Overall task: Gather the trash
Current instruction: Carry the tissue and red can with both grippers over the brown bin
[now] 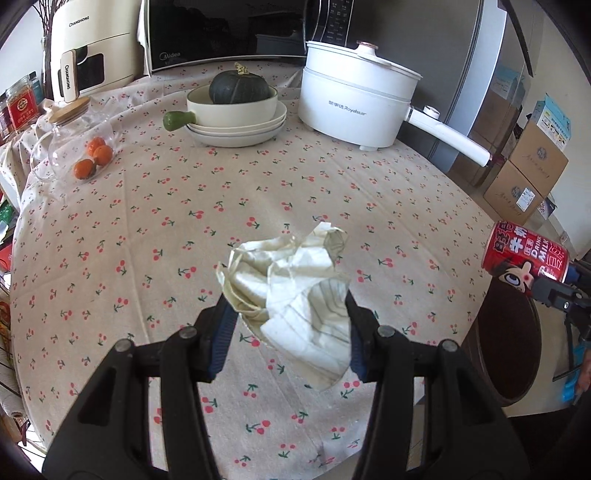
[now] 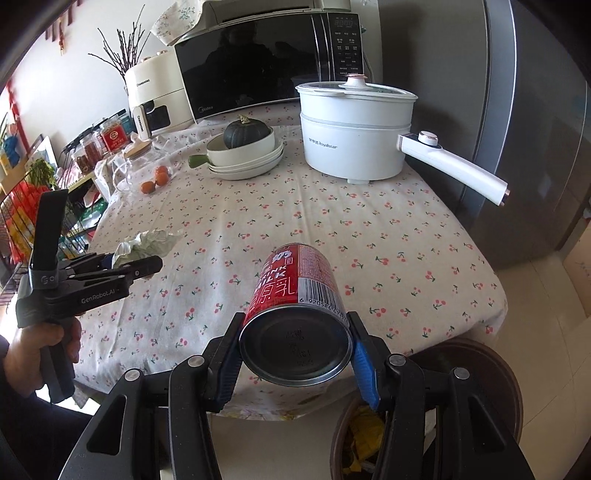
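My left gripper [image 1: 286,314] clamped on crumpled paper wad [image 1: 291,280], held above cherry-print tablecloth [image 1: 184,229]; my right gripper [image 2: 293,350] clamped on red milk can [image 2: 295,295], base toward camera, over table's near edge; brown bin [image 2: 491,369] below to right, yellow scraps inside

Far end crowded: white Royalstar pot [image 1: 351,99] with long handle, dark pumpkin [image 1: 239,86] in stacked bowls, Midea microwave [image 1: 221,33], Changhong appliance [image 1: 92,48], glass jar [image 1: 79,144] with oranges

Can reads DRINK MILK
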Motion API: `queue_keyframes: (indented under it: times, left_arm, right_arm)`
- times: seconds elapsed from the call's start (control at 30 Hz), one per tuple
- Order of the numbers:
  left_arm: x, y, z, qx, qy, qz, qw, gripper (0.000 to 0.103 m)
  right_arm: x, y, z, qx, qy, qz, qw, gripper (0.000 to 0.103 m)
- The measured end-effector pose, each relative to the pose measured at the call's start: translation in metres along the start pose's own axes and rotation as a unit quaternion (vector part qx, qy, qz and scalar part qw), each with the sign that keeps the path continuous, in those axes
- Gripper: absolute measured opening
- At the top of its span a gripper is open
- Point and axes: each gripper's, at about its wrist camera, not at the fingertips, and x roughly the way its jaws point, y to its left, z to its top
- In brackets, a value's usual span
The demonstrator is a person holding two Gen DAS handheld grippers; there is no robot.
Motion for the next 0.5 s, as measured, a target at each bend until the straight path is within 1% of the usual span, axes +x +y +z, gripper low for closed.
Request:
queue_keyframes:
  times: [0.1, 0.23, 0.37, 0.5]
  left_arm:
    - [0.001, -0.017, -0.01, 0.0, 0.007, -0.02, 0.9998, 0.053]
    - [0.002, -0.05, -0.024, 0.018, 0.013, -0.049, 0.9986, 0.053]
    - [0.004, -0.091, -0.034, 0.055, 0.022, -0.078, 0.9952, 0.054]
    - [0.01, -0.132, -0.041, 0.09, 0.032, -0.105, 0.9899, 0.054]
  right_arm:
    - [-0.011, -0.019, -0.014, 0.014, -0.001, -0.011, 1.0, 0.053]
    - [-0.031, -0.049, -0.035, 0.038, -0.004, -0.027, 0.999, 0.053]
    - [-0.047, -0.08, -0.061, 0.065, -0.004, -0.044, 0.997, 0.053]
    - [-0.056, -0.111, -0.089, 0.095, 0.006, -0.062, 0.993, 0.053]
